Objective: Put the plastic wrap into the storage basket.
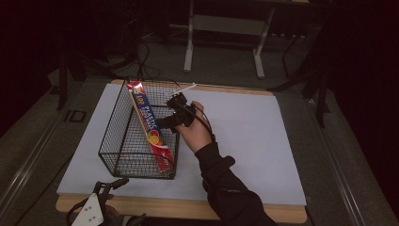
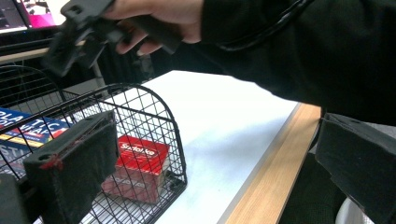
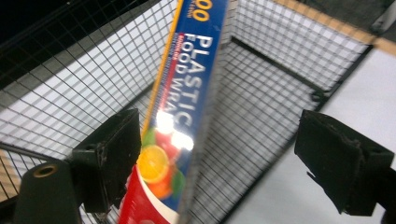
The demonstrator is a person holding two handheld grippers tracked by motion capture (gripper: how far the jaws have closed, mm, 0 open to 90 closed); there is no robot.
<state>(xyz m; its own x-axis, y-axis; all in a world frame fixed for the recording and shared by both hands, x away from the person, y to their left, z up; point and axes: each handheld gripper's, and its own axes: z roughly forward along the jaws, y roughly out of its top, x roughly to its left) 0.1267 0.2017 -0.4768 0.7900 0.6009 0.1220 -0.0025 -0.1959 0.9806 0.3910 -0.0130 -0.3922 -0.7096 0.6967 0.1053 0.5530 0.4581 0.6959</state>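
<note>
The right gripper [image 1: 165,121] hangs over the right wall of the wire basket [image 1: 109,136], its jaws spread wide with nothing pressed between the pads; in the right gripper view the plastic wrap box [image 3: 180,126] passes close by the left pad without being squeezed. That box [image 1: 151,132] lies inside the basket, slanting along its right wall, one end low at the near corner and the other raised against the far rim. In the left gripper view its red end [image 2: 138,169] rests on the basket floor at the near corner. The basket stands on the left part of a white mat [image 1: 244,141] that covers a wooden table [image 1: 263,214]. The left gripper [image 1: 106,190] sits at the table's near edge, just before the basket, its jaws apart and empty, one pad [image 2: 77,158] in front of the mesh.
</note>
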